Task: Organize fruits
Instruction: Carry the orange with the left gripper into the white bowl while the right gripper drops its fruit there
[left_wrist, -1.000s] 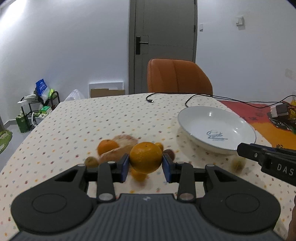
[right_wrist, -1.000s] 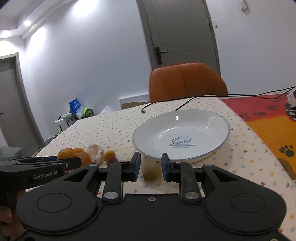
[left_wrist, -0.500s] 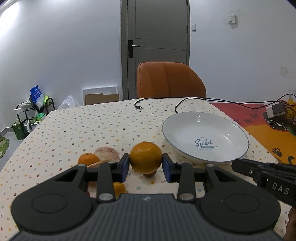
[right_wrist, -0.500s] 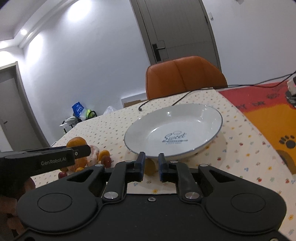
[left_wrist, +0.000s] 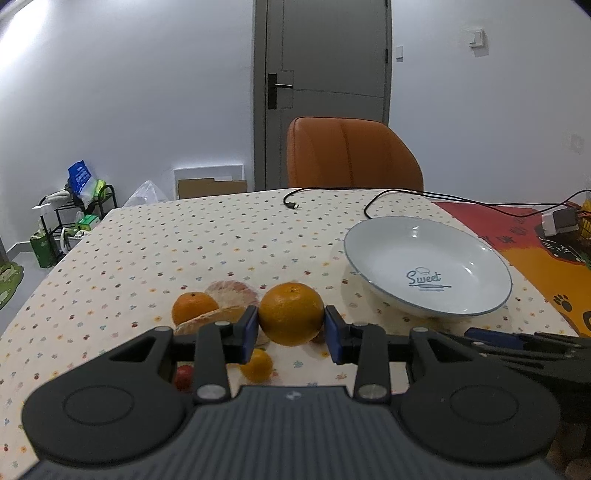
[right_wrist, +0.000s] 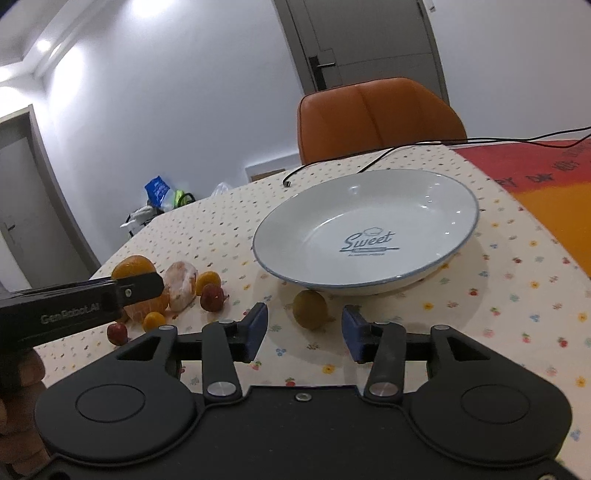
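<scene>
— Left gripper (left_wrist: 291, 330)?
— Clamped on a large orange (left_wrist: 291, 314), blue pads pressed to both sides, fruit held just above the dotted tablecloth (left_wrist: 192, 240).
— Under and around it?
— A smaller mandarin (left_wrist: 194, 307) to the left, touching peeled citrus pieces (left_wrist: 232, 291); a tiny yellow-orange fruit (left_wrist: 256, 365) just below the held orange; a small red fruit (left_wrist: 183, 376) peeking past the left finger.
— Right gripper (right_wrist: 304, 328)?
— Jaws spread wide, gripping nothing. Between the pads and a little ahead, resting on the cloth, a small yellow-green round fruit (right_wrist: 310, 308), clear of both pads.
— And the plate?
— White, blue-rimmed, "Sweet" printed inside (right_wrist: 369, 199), holding no fruit; the yellow-green fruit just beside its near edge, touching or not hard to tell.
— Rest of the fruit from the right wrist?
— Clustered at left: peeled citrus (right_wrist: 181, 278), a dark red fruit (right_wrist: 212, 297), small orange ones (right_wrist: 208, 282), partly hidden behind the left gripper's finger.
— Background?
— Orange chair (left_wrist: 351, 155) at the far table edge, black cable (left_wrist: 332, 194) trailing across the cloth.
</scene>
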